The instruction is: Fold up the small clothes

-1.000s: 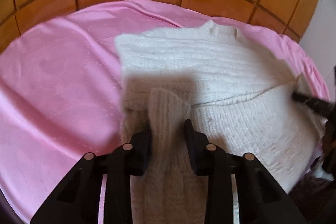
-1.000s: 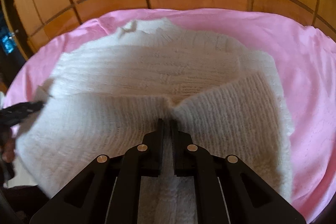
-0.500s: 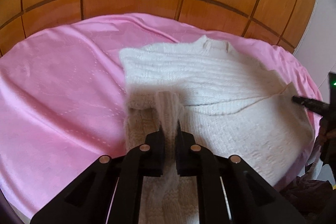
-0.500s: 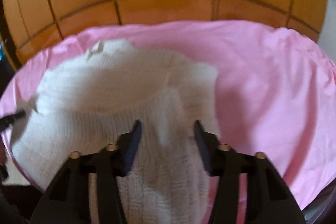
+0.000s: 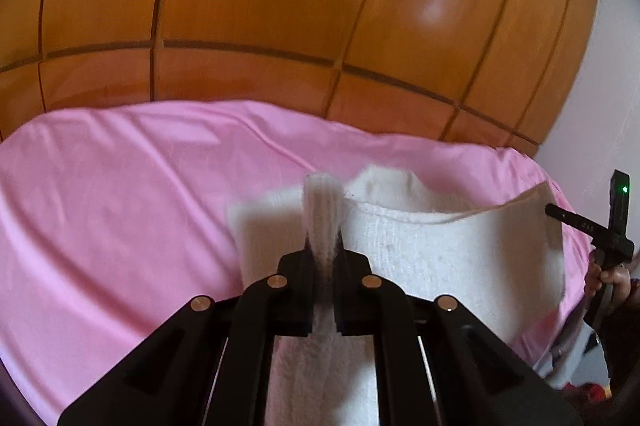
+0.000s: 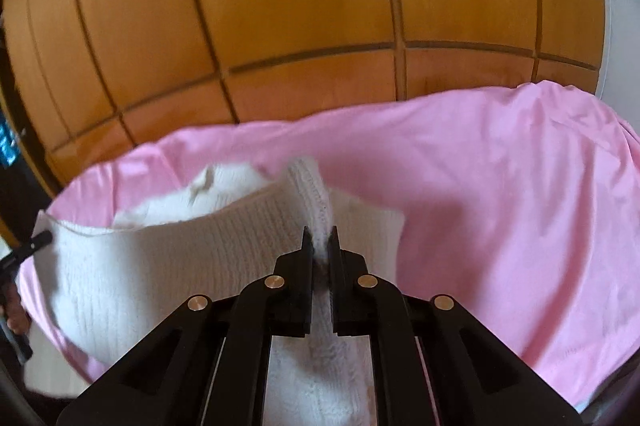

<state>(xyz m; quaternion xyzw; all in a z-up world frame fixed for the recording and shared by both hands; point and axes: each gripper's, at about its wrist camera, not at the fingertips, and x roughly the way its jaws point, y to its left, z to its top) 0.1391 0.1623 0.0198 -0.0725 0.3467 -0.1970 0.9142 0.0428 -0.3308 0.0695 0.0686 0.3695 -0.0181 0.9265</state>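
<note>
A white knit sweater (image 5: pixel 440 250) lies on the pink sheet (image 5: pixel 120 218), its near hem lifted off the bed. My left gripper (image 5: pixel 323 246) is shut on the hem's left corner, a fold of knit sticking up between the pads. My right gripper (image 6: pixel 320 238) is shut on the hem's right corner (image 6: pixel 312 194) in the same way. The lifted edge stretches between both grippers, and the collar (image 6: pixel 216 182) shows beyond it. In the left wrist view the right gripper (image 5: pixel 560 214) appears at the far right; in the right wrist view the left gripper (image 6: pixel 28 246) appears at the far left.
A glossy wooden panelled wall (image 5: pixel 280 26) stands behind the bed. A hand (image 5: pixel 604 278) holds the other gripper's handle at the right edge. Pink sheet (image 6: pixel 520 206) spreads wide to the right of the sweater. A white wall (image 5: pixel 592 106) sits at far right.
Both grippers closed on the sweater's hem corners and rose, lifting the near edge off the bed. The views tilted up, showing more of the wooden wall.
</note>
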